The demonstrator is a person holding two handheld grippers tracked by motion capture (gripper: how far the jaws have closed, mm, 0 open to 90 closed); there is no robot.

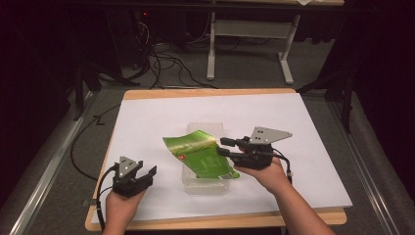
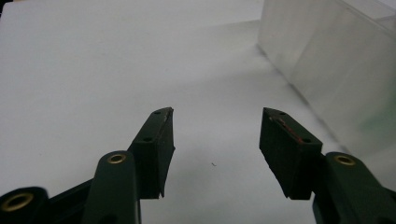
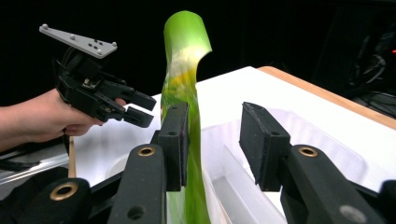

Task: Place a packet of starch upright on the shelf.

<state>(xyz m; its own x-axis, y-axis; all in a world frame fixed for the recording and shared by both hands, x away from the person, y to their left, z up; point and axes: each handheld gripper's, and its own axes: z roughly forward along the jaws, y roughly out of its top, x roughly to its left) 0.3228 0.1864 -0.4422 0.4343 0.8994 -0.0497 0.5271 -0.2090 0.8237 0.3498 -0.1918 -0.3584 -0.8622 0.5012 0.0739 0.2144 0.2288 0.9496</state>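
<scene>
A green foil packet (image 1: 200,154) lies slanted across a clear plastic container (image 1: 205,185) in the middle of the white table. My right gripper (image 1: 223,147) is at the packet's right edge. In the right gripper view its jaws stand wide apart (image 3: 215,112). The packet (image 3: 184,60) rises between them and rests against the left-hand jaw, above the container (image 3: 299,126). My left gripper (image 1: 148,174) sits low over the table to the left of the container, open with nothing in it (image 2: 217,114). The container's wall (image 2: 327,70) stands just to its right.
The white table top (image 1: 161,112) has a wooden rim, and its front edge runs close to both hands. Beyond the far edge are a dark floor with cables (image 1: 166,63) and a white table frame (image 1: 252,36). The left gripper (image 3: 148,110) and its hand show across the container.
</scene>
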